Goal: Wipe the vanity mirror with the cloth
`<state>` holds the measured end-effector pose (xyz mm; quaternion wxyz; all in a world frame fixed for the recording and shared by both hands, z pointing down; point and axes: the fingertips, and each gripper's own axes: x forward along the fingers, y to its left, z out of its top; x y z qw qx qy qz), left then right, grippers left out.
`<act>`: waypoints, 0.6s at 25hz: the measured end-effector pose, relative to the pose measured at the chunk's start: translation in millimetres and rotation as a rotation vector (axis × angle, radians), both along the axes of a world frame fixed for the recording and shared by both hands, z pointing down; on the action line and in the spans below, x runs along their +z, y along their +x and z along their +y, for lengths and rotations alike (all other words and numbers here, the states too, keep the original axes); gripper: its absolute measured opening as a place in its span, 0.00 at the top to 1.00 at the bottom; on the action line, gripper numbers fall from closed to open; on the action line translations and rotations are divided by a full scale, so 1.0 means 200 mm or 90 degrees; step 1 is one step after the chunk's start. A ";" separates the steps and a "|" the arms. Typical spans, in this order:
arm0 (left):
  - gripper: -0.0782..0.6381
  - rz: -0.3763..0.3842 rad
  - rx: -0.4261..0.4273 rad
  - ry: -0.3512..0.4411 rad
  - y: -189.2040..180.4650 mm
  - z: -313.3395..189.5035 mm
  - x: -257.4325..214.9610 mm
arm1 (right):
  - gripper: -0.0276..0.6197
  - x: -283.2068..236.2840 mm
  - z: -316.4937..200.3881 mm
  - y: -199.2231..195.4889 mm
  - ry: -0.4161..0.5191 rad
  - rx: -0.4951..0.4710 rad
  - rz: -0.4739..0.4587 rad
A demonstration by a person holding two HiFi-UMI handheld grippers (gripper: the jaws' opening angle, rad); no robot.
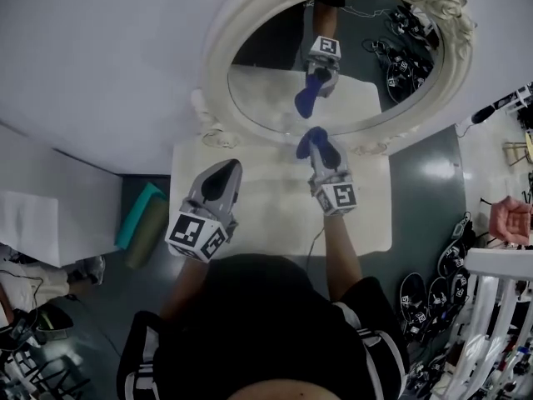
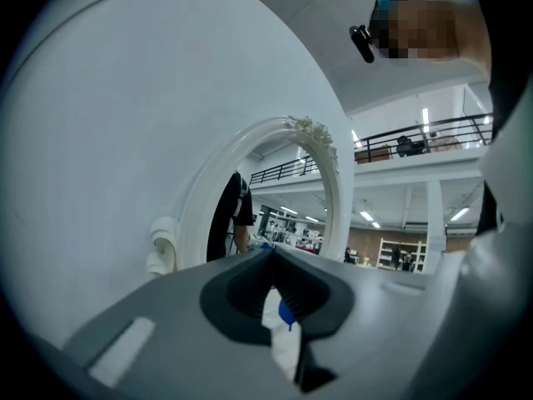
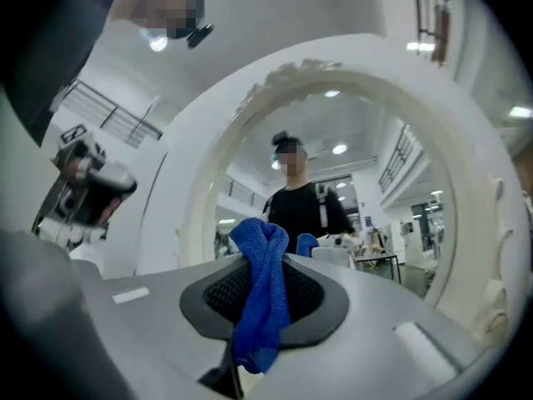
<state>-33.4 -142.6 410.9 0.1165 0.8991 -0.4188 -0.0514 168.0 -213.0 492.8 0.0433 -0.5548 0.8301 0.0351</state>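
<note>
one cloth (image 1: 307, 144), pinched in the right gripper (image 1: 324, 150), near the mirror (image 1: 266, 98); left gripper (image 1: 230, 170) closed, empty.

Blue cloth (image 1: 310, 143) bunched, pinched in right gripper (image 3: 263, 265), near lower rim of standing oval white-framed vanity mirror (image 1: 275, 90) at table's (image 1: 275, 215) far edge.

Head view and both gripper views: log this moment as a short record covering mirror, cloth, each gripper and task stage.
mirror: oval vanity mirror in an ornate white frame, standing on a white table against the wall
cloth: blue cloth, bunched, in front of the mirror's lower rim
right gripper: right gripper shut on the cloth, pointed at the mirror
left gripper: left gripper shut, holding nothing, over the table to the left of the right one
contact: the cloth and its reflection show apart, so it is probably not on the glass
task stage: cloth in hand, at the mirror
</note>
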 end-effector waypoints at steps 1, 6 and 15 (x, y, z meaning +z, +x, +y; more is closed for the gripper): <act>0.88 0.001 0.003 0.003 0.00 0.00 -0.01 | 0.86 -0.08 0.03 0.05 0.025 0.029 -0.047; 0.88 0.003 0.012 0.011 0.02 0.00 -0.03 | 0.86 -0.51 0.10 0.39 0.165 0.156 -0.184; 0.88 -0.003 0.020 0.027 0.07 0.02 -0.10 | 0.86 -0.94 -0.02 0.97 0.249 0.319 -0.243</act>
